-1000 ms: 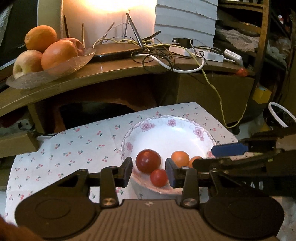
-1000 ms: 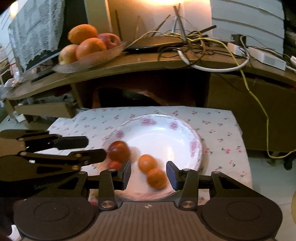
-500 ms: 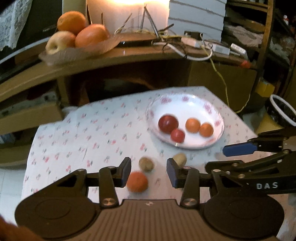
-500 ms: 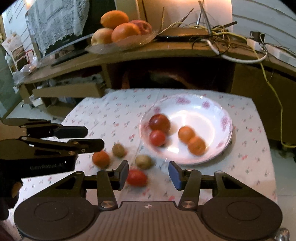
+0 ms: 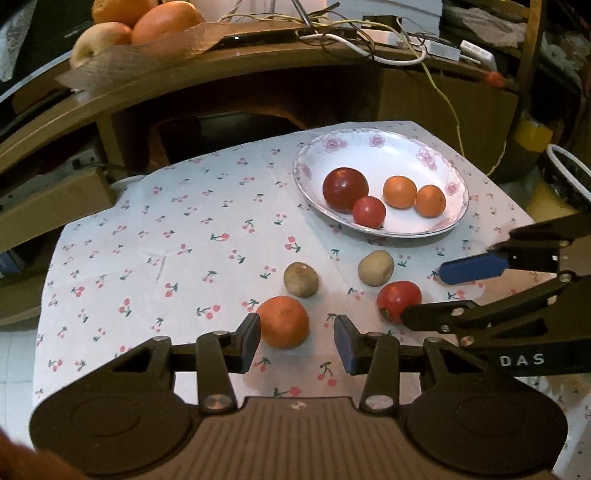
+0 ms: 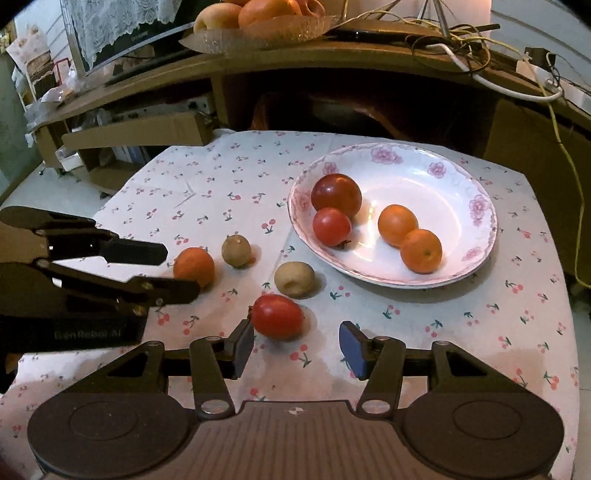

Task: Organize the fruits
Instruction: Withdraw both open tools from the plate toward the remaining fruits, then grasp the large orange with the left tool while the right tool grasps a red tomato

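Observation:
A flowered white plate (image 5: 388,158) (image 6: 436,192) holds a dark red fruit (image 5: 345,189), a small tomato (image 5: 368,211) and two small oranges (image 5: 399,192) (image 6: 421,250). On the cherry-print cloth lie a loose orange (image 5: 283,322) (image 6: 194,266), two brownish kiwis (image 5: 301,279) (image 5: 376,267) and a red tomato (image 6: 277,316) (image 5: 399,299). My left gripper (image 5: 297,343) (image 6: 179,271) is open, with the orange just ahead by its left finger. Just behind the tomato my right gripper (image 6: 297,347) (image 5: 424,295) is open too. Neither presses on anything.
A wooden desk (image 6: 369,55) behind the low table carries a glass dish of big fruit (image 6: 266,22) and tangled cables (image 6: 461,48). A cardboard box (image 6: 140,129) sits at the left. The cloth's edges drop off left (image 5: 48,280) and right (image 6: 565,295).
Both grippers have drawn back from the plate and tipped downward, which has brought the loose orange, kiwis and tomato into view. The right jaws stand a little wider.

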### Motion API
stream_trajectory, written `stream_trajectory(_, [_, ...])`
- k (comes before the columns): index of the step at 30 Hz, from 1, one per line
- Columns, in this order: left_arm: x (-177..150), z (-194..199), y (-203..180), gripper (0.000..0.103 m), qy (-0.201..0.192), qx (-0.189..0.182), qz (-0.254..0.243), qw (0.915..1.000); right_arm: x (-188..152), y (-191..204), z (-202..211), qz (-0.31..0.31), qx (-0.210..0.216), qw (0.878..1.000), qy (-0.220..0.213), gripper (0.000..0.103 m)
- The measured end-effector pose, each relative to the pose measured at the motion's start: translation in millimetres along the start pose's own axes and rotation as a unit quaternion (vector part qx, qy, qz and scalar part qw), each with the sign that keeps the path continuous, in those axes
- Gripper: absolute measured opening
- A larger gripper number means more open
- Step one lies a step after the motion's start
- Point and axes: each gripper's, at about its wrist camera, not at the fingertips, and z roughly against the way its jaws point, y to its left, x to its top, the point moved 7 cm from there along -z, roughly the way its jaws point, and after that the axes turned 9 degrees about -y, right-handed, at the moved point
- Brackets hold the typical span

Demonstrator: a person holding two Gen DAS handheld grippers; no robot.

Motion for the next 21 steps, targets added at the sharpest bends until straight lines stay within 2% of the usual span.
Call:
stream_trajectory(4, [3, -7, 3, 0.054, -0.006, 0.006, -0.007, 0.9999, 3, 1, -6, 0.002, 0.009, 1.0, -0.003, 0.054])
stream_trajectory(9, [1, -14, 12, 0.054, -0.002, 0.015, 0.0, 0.9999, 1, 5, -11, 0.008, 0.023, 1.0, 0.003, 0.053])
stream_trajectory(16, [-2, -21, 16, 0.053, 0.004, 0.016, 0.003, 0.9999, 2, 13, -13, 0.007, 0.04, 0.999, 0.013, 0.033])
stream_trajectory(17, [-3, -22, 16, 0.052, 0.005, 0.013, 0.005, 0.9999, 1, 13, -13, 0.004, 0.044, 0.999, 0.015, 0.029])
stream_trajectory(21, [-6, -26, 10, 0.042, 0.007, 0.0, 0.0, 1.0, 1, 12, -12, 0.002, 0.045, 0.999, 0.02, 0.029])
